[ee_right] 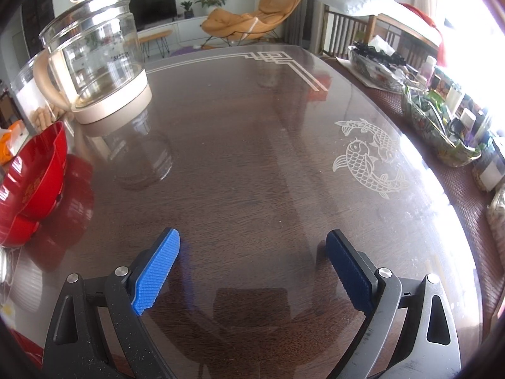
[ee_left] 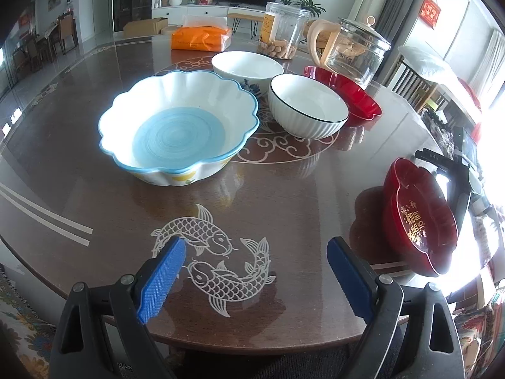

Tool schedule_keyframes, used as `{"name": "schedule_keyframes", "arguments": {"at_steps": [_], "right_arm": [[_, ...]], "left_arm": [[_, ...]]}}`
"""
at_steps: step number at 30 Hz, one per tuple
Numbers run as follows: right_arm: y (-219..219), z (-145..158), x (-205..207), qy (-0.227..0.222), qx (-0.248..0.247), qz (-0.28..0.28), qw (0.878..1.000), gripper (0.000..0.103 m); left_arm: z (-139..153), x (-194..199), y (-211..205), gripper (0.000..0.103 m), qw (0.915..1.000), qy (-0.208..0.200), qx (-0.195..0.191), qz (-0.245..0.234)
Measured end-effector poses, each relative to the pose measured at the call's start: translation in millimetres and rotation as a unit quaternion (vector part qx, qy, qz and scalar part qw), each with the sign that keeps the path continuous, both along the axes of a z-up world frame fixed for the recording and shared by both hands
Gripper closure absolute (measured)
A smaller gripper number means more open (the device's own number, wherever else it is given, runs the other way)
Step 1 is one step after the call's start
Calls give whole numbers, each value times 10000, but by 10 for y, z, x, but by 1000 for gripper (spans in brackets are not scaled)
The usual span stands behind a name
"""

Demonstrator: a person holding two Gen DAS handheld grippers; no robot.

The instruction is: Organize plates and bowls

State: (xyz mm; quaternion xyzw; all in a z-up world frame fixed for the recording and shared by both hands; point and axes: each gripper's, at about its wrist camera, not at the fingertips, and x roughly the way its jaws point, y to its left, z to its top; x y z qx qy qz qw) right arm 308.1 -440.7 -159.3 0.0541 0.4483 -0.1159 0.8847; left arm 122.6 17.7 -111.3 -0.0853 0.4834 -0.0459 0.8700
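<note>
Both grippers hang spread and empty over a glossy brown desk (ee_left: 284, 195) as the sorting of plates and bowls stands unstarted. The left gripper (ee_left: 255, 262), blue pads wide apart, hovers above a pair of etched fish (ee_left: 217, 259) near the desk's front edge, holding nothing. Beyond it sits a scalloped bowl (ee_left: 178, 126) with a blue floor, and behind that two white bowls: one dark-rimmed and ribbed (ee_left: 307, 105), one with a blue flower on its side (ee_left: 247, 66), the pair close together. A red flower-shaped plate (ee_left: 350, 90) lies behind the ribbed bowl; a second red plate (ee_left: 419, 218) stands tilted off to the right, gold characters inside it too small to read.

The right gripper (ee_right: 252, 262), jaws likewise at full spread with nothing between them, points at bare wood, a red plate (ee_right: 34, 170) at its left and a glass kettle (ee_right: 94, 53) beyond.

Judged from this layout, nesting would go best by taking a white bowl at its rim, one pad inside and one outside, lifting straight up before carrying it over the scalloped bowl, and lowering gently: glazed rims look slippery and chip-prone.

A label on the snack jar (ee_left: 284, 31), faint print on the kettle and a red wall hanging (ee_left: 429, 11) are illegible. Only "DAS" on black gear (ee_left: 437, 157) at the right seems readable.
</note>
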Motion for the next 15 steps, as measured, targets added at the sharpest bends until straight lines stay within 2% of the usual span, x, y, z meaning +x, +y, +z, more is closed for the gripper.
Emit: {"name": "schedule_keyframes", "arguments": {"at_steps": [4, 15], "right_arm": [[0, -1, 1, 0, 0, 0, 10000, 7], [-3, -8, 9, 0, 1, 0, 10000, 7]], "left_arm": [[-64, -16, 143, 12, 9995, 110, -241, 179], [-148, 56, 285, 12, 9984, 195, -371, 392]]}}
